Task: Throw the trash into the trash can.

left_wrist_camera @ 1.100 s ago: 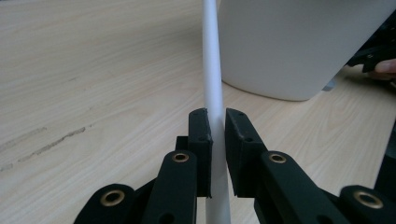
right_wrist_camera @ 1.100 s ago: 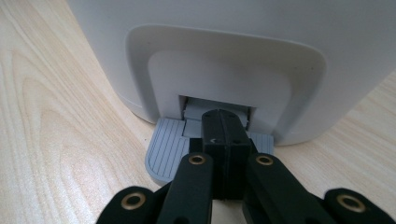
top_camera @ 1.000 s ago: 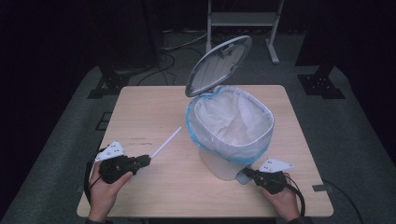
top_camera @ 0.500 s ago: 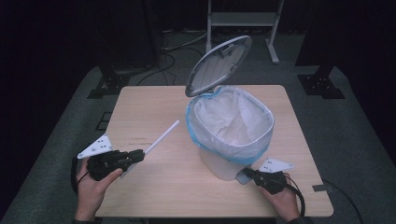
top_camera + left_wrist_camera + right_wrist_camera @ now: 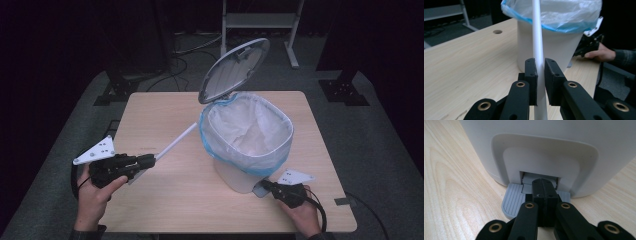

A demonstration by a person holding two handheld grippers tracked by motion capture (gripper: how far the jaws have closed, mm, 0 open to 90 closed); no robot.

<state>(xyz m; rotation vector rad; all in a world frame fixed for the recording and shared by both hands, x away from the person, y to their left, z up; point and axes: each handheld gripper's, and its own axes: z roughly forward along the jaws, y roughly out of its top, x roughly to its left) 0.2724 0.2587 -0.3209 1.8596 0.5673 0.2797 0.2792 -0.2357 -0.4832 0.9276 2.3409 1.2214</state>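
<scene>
Straw (image 5: 175,144), long, thin and white, sits between the jaws of my left gripper (image 5: 150,161). In the left gripper view the two black jaws are almost closed and squeeze the straw (image 5: 537,50) from both sides. I hold it near one end. Its long line runs from my left gripper up and away to the right, toward the pedal bin (image 5: 247,150). The far tip points at the bin's near left side and ends just beside the blue edge of the bin bag (image 5: 245,132). I cannot tell if the tip touches the bag. The straw looks lifted off the wooden table (image 5: 160,115), not lying flat on it.

The bin stands a bit right of the middle of the table. Its round lid (image 5: 234,70) is tipped up and open at the back. The see-through bag lines the inside and folds over the rim.

My right gripper (image 5: 267,186) is low at the front of the bin. In the right gripper view its jaws are pressed together with nothing between them, and their tips rest on the grey foot pedal (image 5: 515,198). The pedal has thin ridges across it.

My left hand (image 5: 95,195) is at the near left of the table and my right hand (image 5: 302,212) is at the near right.

I see no words or labels on the straw, the bin or the bag.
</scene>
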